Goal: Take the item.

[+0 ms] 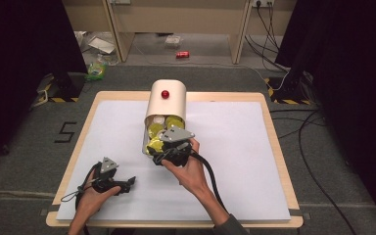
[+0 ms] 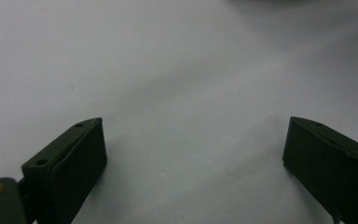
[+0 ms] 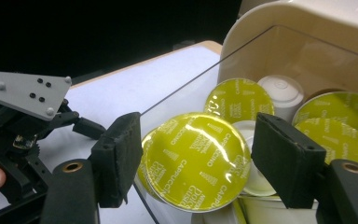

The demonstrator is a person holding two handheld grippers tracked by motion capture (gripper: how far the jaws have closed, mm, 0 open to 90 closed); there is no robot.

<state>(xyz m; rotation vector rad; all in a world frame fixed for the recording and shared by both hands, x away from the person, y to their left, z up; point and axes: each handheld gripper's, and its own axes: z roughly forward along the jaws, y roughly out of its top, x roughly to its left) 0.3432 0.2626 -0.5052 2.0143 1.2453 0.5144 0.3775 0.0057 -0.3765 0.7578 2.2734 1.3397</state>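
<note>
A cream capsule holder [image 1: 174,105] with a red knob [image 1: 165,94] stands mid-table, and its clear tray [image 1: 146,142] holds several yellow-lidded capsules [image 1: 155,130]. My right gripper [image 1: 155,152] is at the tray's front. In the right gripper view its pads [image 3: 121,154] touch both sides of one yellow capsule [image 3: 193,163], lid facing the camera, so my right gripper [image 3: 196,140] is shut on it. A white capsule [image 3: 282,91] lies behind. My left gripper [image 1: 129,182] rests on the white mat at the front left, and in its own view my left gripper [image 2: 193,154] is open with nothing between its jaws.
A white mat [image 1: 235,161] covers the wooden table [image 1: 274,147]. Beyond the far edge, a red can [image 1: 182,54] and litter lie on the floor. Cables [image 1: 313,156] run along the floor to the right.
</note>
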